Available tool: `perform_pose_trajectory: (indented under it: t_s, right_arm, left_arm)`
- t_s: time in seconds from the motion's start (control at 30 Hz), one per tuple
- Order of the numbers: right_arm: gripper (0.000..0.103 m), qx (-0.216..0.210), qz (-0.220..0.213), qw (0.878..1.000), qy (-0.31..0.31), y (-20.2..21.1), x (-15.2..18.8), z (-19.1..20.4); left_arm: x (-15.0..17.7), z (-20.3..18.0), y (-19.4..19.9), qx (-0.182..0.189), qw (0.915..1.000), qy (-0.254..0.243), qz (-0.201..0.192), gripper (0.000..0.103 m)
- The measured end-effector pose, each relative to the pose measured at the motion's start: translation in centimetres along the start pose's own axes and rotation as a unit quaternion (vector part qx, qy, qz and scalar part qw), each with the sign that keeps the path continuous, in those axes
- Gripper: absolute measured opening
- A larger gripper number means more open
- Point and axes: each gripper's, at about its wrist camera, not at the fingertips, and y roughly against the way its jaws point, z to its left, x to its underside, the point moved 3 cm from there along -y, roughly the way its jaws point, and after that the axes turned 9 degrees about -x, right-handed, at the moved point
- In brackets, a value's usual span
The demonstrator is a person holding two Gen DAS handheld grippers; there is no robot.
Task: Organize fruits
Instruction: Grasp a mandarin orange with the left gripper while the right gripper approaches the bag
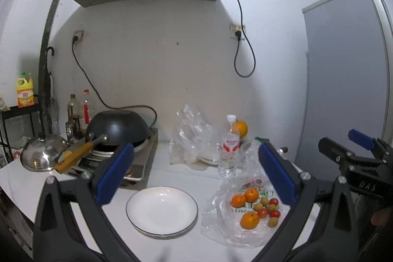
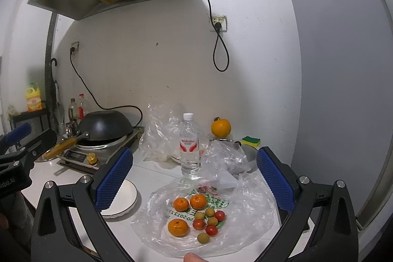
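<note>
Small fruit lies on a flattened clear plastic bag (image 2: 245,220) on the white counter: three tangerines (image 2: 178,227), several red cherry tomatoes (image 2: 211,230) and several yellow-green round fruits (image 2: 203,238). The same pile of fruit (image 1: 255,206) shows in the left wrist view, right of an empty white plate (image 1: 162,210). My left gripper (image 1: 196,176) hovers open above the plate and bag. My right gripper (image 2: 194,178) is open above the fruit, and the plate (image 2: 122,200) sits at its left finger. Each gripper shows at the other view's edge.
A water bottle (image 2: 189,146) stands behind the bag, with crumpled plastic bags (image 2: 162,136), a large orange (image 2: 221,127) and a sponge (image 2: 251,140) further back. A black wok (image 1: 118,129) sits upside down on an induction cooker at left, beside a steel lid (image 1: 41,154).
</note>
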Motion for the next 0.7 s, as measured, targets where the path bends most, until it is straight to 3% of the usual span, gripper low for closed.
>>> perform_pose_trajectory:
  t_s: [0.43, 0.7]
  right_arm:
    - [0.103, 0.032, 0.046, 0.998, -0.013, -3.6, 4.2, -5.2]
    - [0.102, 0.028, 0.083, 0.996, -0.01, -5.6, 7.8, -7.3]
  left_arm:
    - [4.6, -4.4, -5.7, 0.022, 0.9967, -0.032, 0.071, 0.102]
    - [9.5, -8.5, -9.7, 0.053, 0.9858, -0.059, 0.148, 0.102]
